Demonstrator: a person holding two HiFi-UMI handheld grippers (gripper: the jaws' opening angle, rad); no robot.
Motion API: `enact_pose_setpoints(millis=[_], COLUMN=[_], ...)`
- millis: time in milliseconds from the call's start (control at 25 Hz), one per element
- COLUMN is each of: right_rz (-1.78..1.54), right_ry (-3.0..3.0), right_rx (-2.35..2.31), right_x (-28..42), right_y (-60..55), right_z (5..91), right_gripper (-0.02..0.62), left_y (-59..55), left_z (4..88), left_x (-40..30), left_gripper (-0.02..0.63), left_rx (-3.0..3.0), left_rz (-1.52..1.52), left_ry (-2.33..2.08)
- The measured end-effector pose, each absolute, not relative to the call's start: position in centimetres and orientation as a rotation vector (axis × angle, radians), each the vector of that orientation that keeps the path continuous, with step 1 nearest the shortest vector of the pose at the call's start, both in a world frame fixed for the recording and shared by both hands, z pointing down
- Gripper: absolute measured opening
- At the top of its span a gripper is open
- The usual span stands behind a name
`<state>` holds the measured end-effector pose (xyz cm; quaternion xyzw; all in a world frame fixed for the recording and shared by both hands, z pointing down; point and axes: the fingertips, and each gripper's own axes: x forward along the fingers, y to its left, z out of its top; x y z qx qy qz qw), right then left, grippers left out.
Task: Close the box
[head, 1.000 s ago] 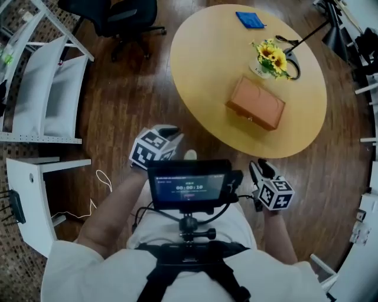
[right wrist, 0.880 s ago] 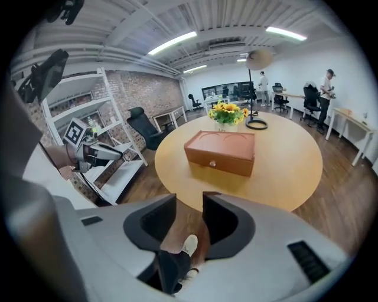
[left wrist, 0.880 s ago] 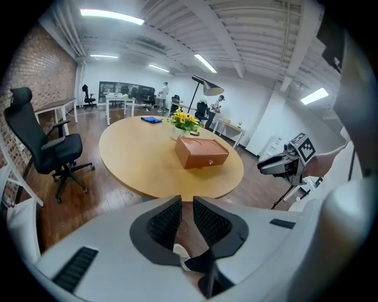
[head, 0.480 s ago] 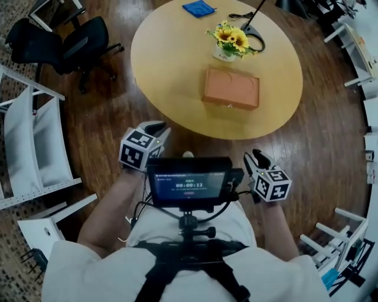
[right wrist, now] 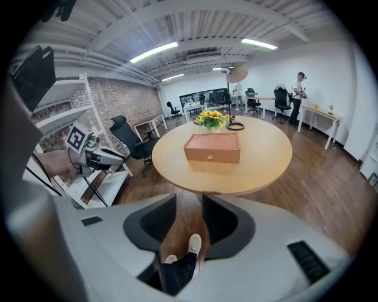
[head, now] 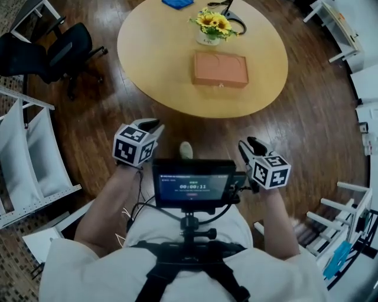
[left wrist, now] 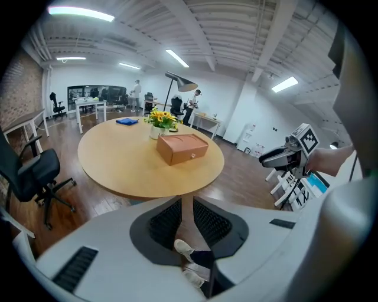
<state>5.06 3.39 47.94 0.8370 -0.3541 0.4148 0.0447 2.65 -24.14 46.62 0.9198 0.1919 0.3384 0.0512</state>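
Note:
The brown box (head: 220, 69) rests on the round wooden table (head: 153, 71) with its lid down; it also shows as the box (left wrist: 182, 147) and the box (right wrist: 212, 147). Both grippers hang low over the floor, well short of the table. My left gripper (head: 150, 126) has its jaws almost together, only a thin slit between them, with nothing held. My right gripper (head: 250, 145) shows a somewhat wider gap and is empty. Through each gap I see the floor and a shoe (right wrist: 194, 243).
A vase of yellow flowers (head: 214, 23) stands just behind the box, with a blue cloth (head: 177, 3) and a lamp base (head: 231, 17) further back. A black office chair (head: 59, 53) and white shelving (head: 23, 153) stand left; white furniture (head: 348, 218) is right.
The view has swung so the table and box now sit higher and more centred. Both grippers have risen slightly in the frame and stay level with each other.

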Motion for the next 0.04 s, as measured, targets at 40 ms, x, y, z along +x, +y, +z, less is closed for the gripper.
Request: enact_pose_setpoints(millis=[40], right_rz=[1.260], right_ry=[-1.082], right_rx=[2.563], right_x=[4.30], right_y=[3.47], right_z=[47.62], right_gripper=[0.149], left_y=[-23.95], left_z=[46.55], left_x=[1.92], left_gripper=[0.060], left_rx=[2.799], left_rz=[1.027], left_ry=[0.586])
